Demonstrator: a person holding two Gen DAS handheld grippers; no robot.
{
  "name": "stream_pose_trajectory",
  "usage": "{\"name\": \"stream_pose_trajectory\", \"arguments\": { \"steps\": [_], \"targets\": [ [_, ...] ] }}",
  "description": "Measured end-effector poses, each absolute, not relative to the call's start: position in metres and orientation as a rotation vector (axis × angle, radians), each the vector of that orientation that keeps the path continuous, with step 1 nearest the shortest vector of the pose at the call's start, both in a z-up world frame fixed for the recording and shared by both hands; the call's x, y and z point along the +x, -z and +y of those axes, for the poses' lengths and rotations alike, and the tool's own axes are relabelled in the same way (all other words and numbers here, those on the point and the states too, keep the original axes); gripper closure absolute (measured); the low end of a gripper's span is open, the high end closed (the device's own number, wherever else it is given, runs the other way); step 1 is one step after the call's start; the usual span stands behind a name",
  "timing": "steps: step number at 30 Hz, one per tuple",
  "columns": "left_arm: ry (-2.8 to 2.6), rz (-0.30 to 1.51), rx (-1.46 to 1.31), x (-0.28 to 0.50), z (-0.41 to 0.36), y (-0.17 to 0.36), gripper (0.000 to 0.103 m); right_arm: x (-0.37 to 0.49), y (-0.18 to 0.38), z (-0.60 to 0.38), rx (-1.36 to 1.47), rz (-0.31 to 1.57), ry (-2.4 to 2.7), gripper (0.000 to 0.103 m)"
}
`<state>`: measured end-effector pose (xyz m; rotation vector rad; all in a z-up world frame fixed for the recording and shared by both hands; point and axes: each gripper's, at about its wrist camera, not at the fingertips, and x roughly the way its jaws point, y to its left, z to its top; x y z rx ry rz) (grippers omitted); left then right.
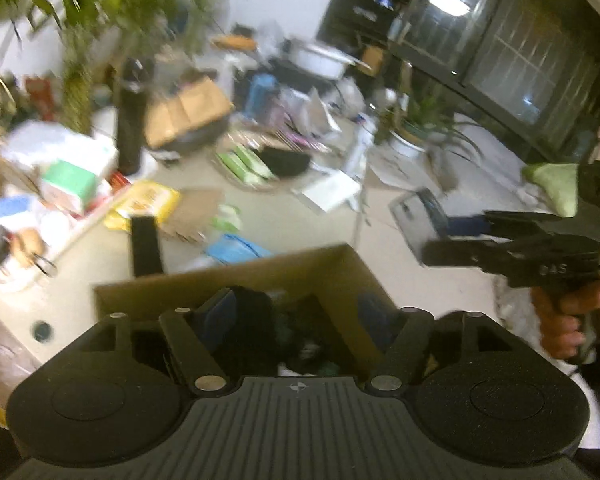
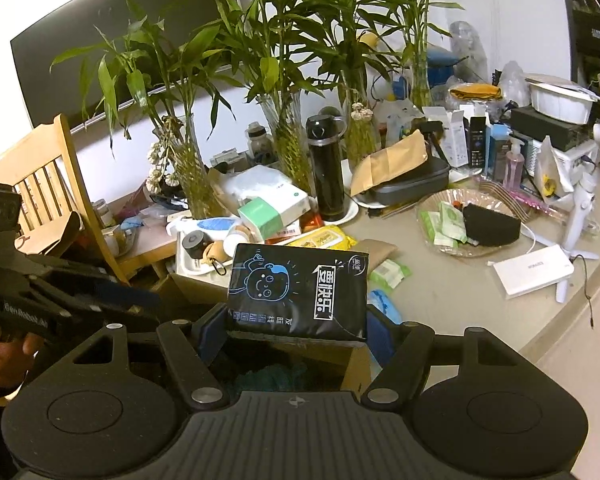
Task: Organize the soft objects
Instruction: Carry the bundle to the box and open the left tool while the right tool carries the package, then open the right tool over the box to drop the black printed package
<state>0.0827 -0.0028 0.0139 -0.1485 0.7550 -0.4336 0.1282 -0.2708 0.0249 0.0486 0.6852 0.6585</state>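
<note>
The right hand-held gripper clamps a black tissue pack above the cardboard box. The left hand-held gripper hangs wide open and empty over the box.

The black tissue pack carries large white Chinese characters reading 要快乐 beside a blue cartoon face, with a smaller line of characters too small to read; the left gripper body reads "GenRobot.AI", partly blurred; other labels are illegible.

A lived-in home room: a cluttered desk carries bamboo in glass vases, a black flask and tissue packs, with a wooden chair at left.
</note>
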Motion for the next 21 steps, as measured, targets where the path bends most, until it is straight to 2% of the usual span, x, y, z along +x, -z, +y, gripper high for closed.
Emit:
{"name": "stream_pose_trajectory", "arguments": {
  "steps": [10, 21],
  "targets": [
    [0.272, 0.701, -0.006, 0.061, 0.017, -0.02, 0.036, 0.122, -0.014, -0.271, 0.037, 0.721, -0.668, 0.03],
    [0.207, 0.725, -0.033, 0.053, 0.043, -0.014, 0.036, 0.126, -0.008, -0.25, 0.015, 0.742, -0.706, 0.03]
  ]
}}
